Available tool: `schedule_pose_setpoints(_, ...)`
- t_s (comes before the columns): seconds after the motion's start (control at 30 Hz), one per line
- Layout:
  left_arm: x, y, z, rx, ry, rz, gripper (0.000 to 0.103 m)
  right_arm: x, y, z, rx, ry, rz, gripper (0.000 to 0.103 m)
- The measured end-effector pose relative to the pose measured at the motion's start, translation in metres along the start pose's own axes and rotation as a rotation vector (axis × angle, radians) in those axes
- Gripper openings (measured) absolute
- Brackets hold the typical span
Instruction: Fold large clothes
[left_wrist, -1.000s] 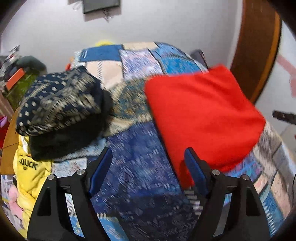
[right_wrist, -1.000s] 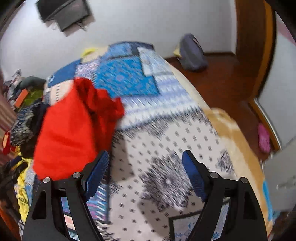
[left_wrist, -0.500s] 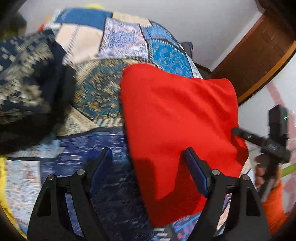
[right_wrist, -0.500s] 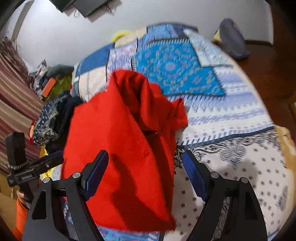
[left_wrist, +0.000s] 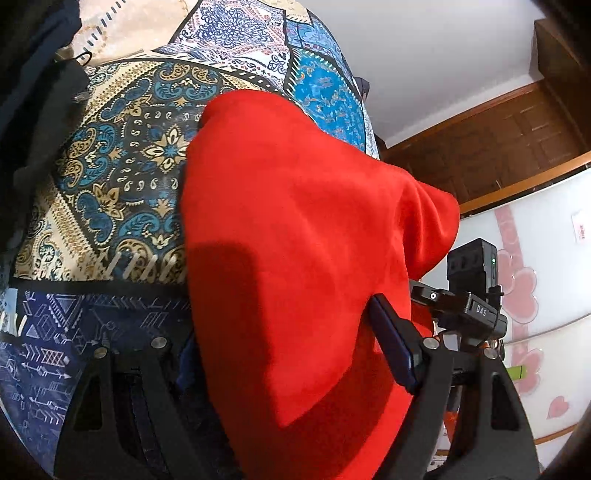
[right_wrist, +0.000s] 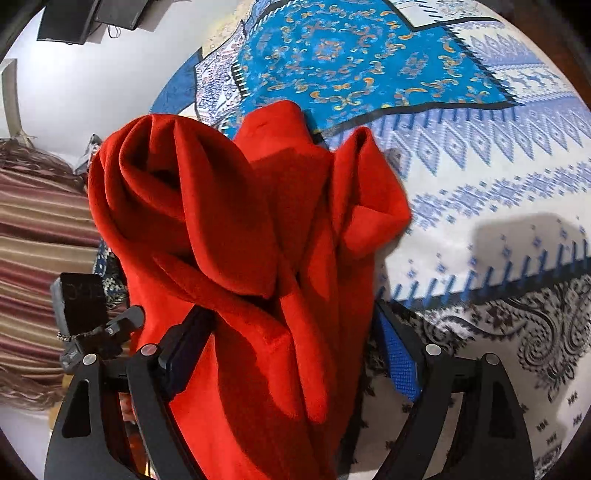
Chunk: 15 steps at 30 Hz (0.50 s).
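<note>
The soft red fleece garment (right_wrist: 236, 236) lies bunched on the patchwork bedspread (right_wrist: 480, 155), near edge between both tongs; left gripper (left_wrist: 295, 354) and right gripper (right_wrist: 291, 354) stand apart, unclamped. Folding looks barely begun, with creases left to flatten

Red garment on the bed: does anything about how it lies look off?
Yes. In the right wrist view the red garment is bunched into deep rolls and ridges, one corner flopped onto the patterned bedspread, rather than lying flat. Both tools, left tool and right tool, straddle it with jaws wide.
</note>
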<state>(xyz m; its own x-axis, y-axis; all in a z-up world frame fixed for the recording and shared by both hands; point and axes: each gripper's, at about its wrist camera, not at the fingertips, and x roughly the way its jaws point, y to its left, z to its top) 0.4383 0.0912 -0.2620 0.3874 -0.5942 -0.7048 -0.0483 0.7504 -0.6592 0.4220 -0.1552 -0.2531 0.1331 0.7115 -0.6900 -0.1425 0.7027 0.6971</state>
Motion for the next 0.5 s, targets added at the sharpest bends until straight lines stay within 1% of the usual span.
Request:
schedule_pose_setpoints(0.03,0.000,-0.001,0.000,0.001,-0.001,0.001,0.074,0.000,0.002,0.001,-0.001,0.002,0.006,0.075)
schedule_pose_setpoints(0.1,-0.002,-0.001,-0.001,0.000,-0.007,0.002,0.067,-0.002,0.007,-0.002,-0.011,0.007,0.004,0.064)
schedule_pose_setpoints(0.13,-0.005,0.000,-0.002,-0.002,-0.017,-0.002,0.058,-0.003,0.011,-0.002,-0.020,0.008,-0.006,0.061)
schedule_pose_setpoints(0.17,-0.008,0.000,-0.002,-0.004,-0.029,0.000,0.054,-0.006,0.015,-0.004,-0.028,0.005,-0.014,0.053)
schedule_pose_setpoints(0.23,-0.015,-0.002,-0.005,-0.005,-0.045,0.007,0.043,-0.012,0.023,-0.005,-0.039,-0.003,-0.027,0.044)
schedule_pose_setpoints(0.27,-0.019,-0.004,-0.005,-0.006,-0.054,0.012,0.041,-0.017,0.028,-0.005,-0.045,-0.006,-0.028,0.037)
schedule_pose_setpoints(0.3,-0.022,-0.006,-0.005,-0.005,-0.060,0.018,0.038,-0.023,0.035,-0.007,-0.052,-0.011,-0.029,0.032)
schedule_pose_setpoints(0.33,-0.028,-0.011,-0.006,0.003,-0.070,0.027,0.036,-0.026,0.040,-0.007,-0.058,-0.016,-0.027,0.030)
schedule_pose_setpoints(0.4,-0.039,-0.020,-0.005,0.018,-0.085,0.036,0.034,-0.039,0.062,-0.011,-0.097,-0.029,-0.033,0.028)
schedule_pose_setpoints(0.5,-0.065,-0.034,-0.003,0.049,-0.109,0.047,0.033,-0.049,0.097,-0.014,-0.166,-0.051,-0.072,0.028)
